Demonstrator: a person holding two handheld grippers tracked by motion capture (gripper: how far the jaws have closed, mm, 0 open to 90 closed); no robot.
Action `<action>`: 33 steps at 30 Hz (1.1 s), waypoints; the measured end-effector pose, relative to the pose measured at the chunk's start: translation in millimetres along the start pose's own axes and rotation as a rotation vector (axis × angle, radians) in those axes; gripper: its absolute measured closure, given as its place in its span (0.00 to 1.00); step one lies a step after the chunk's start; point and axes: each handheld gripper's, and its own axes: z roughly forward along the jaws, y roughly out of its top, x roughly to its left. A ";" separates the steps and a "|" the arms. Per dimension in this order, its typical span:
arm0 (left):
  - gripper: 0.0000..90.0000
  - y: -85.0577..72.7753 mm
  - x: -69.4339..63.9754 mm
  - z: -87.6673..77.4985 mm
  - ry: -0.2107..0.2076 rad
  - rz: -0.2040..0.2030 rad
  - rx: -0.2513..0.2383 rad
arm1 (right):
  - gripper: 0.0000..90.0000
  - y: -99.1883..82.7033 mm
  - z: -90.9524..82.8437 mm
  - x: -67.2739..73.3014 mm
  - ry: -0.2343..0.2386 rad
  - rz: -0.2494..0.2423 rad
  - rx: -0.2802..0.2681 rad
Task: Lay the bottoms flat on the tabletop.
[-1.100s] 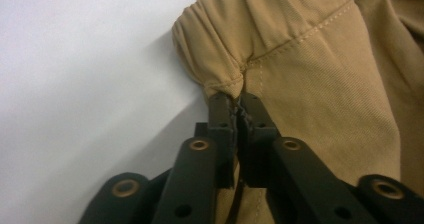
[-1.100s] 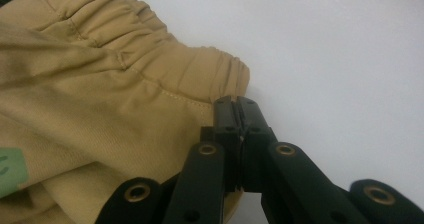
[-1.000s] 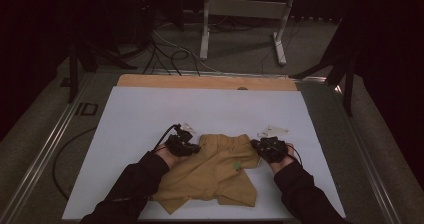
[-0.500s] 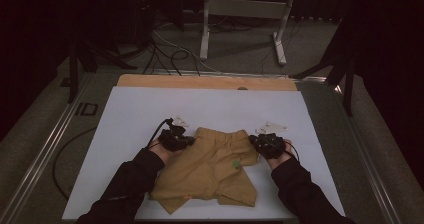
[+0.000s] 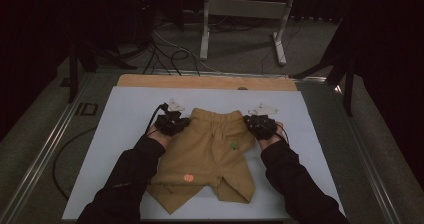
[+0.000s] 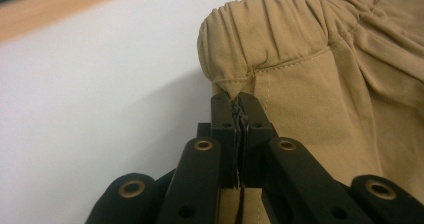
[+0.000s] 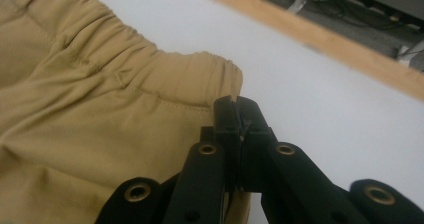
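Note:
Tan shorts (image 5: 210,154) with an elastic waistband lie on the white table sheet (image 5: 125,114), waistband toward the far side, legs toward the person. My left gripper (image 5: 175,121) is shut on the left corner of the waistband; in the left gripper view the jaws pinch the cloth of the shorts (image 6: 300,84) just under the gathered band, at my left gripper (image 6: 235,104). At the other side, my right gripper (image 5: 257,123) is shut on the right waistband corner, and the right gripper view has the shorts (image 7: 100,114) clamped in my right gripper (image 7: 235,109).
A wooden strip (image 5: 200,81) runs along the table's far edge, with white sheet between it and the waistband. Metal rails (image 5: 45,149) flank the table. Cables (image 5: 170,54) and a stand's legs (image 5: 240,29) are on the floor beyond.
Both grippers have carried the waistband away from the person, toward the far edge. The shorts now lie more stretched out and flatter.

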 end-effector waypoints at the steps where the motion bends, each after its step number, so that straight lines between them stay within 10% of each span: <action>1: 0.98 2.9 2.3 -0.1 0.014 -0.008 -0.009 | 0.99 3.5 1.7 -1.4 -0.007 0.005 -0.005; 5: 0.98 12.6 10.4 -3.0 0.071 -0.035 -0.061 | 0.98 21.4 8.7 -5.3 -0.030 0.020 -0.041; 7: 0.92 14.5 15.0 -3.6 0.086 -0.044 -0.087 | 0.80 28.1 10.9 -6.8 -0.024 0.053 -0.058; 10: 0.39 13.7 22.4 0.1 0.020 -0.091 -0.032 | 0.48 33.5 12.3 -8.3 0.008 0.103 -0.063; 14: 0.14 2.8 22.2 0.8 -0.045 -0.067 -0.008 | 0.30 30.8 6.6 -8.0 0.031 0.096 -0.074; 33: 0.06 -8.8 5.5 -29.3 -0.156 -0.013 -0.025 | 0.15 7.5 -17.6 2.5 0.121 0.055 -0.066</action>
